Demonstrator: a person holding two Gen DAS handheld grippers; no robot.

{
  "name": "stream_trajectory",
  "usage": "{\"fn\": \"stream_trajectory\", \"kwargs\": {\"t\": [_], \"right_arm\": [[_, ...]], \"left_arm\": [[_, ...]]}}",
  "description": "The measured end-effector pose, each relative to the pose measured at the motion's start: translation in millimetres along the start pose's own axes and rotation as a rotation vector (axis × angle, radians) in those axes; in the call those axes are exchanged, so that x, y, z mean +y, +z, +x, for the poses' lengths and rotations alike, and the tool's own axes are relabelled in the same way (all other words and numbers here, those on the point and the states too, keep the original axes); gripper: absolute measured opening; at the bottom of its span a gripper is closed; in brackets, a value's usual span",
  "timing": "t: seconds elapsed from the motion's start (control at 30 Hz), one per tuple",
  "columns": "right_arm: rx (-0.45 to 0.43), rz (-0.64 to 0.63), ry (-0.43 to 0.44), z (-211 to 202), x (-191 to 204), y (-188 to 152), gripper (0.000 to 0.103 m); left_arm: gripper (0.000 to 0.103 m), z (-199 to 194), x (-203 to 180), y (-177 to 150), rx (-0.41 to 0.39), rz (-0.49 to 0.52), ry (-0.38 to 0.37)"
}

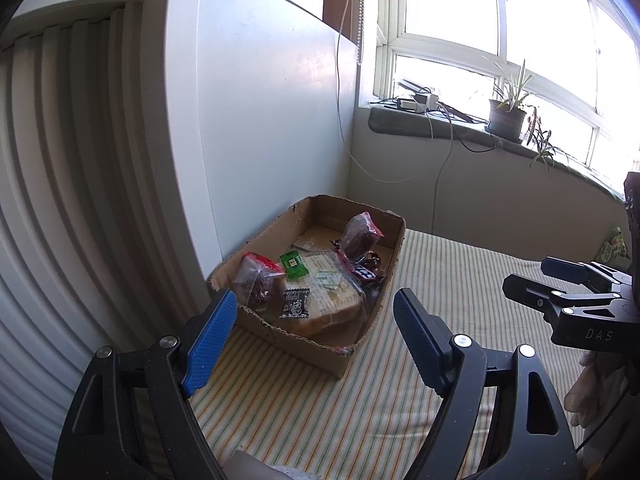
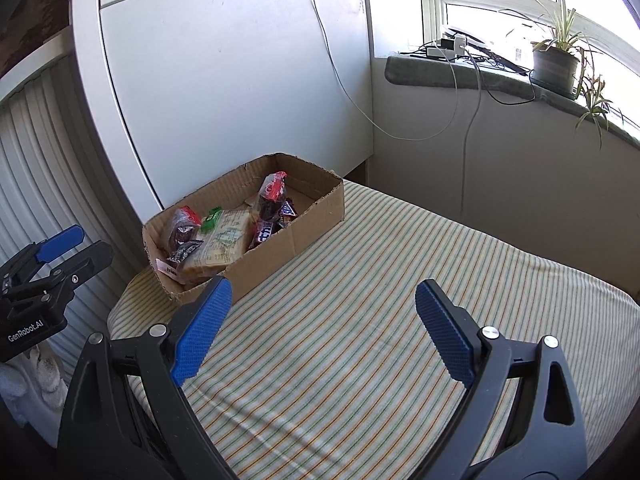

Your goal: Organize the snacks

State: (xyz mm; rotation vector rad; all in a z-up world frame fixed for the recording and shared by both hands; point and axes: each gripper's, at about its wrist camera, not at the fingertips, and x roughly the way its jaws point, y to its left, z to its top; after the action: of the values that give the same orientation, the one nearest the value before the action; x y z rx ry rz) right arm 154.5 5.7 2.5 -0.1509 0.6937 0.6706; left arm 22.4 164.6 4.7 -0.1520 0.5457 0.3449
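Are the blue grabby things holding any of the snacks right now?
No, nothing is held. The left tool and the right tool are both open and empty. All the snacks lie in the cardboard box on the striped cloth.

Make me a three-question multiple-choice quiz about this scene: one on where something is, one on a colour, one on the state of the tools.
1. Where do the snacks lie?
A. on the windowsill
B. in the cardboard box
C. on the striped cloth

2. What colour is the small packet beside the bread?
A. green
B. yellow
C. white

3. How are both tools?
A. shut on snacks
B. open, empty
C. one holds bread

Answers:
1 B, the snacks sit inside the cardboard box.
2 A, the small packet is green.
3 B, left tool and right tool gape with nothing between.
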Motion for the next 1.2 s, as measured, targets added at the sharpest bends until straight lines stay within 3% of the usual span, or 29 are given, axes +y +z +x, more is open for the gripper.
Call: {"fn": "stream_trajectory", "kwargs": {"t": [1.2], "right_arm": [[0.003, 0.01, -0.007, -2.4, -4.7, -0.8, 0.095]], "left_arm": [[0.081, 0.5, -5.2, -2.6, 0.002, 0.014, 0.0]]}}
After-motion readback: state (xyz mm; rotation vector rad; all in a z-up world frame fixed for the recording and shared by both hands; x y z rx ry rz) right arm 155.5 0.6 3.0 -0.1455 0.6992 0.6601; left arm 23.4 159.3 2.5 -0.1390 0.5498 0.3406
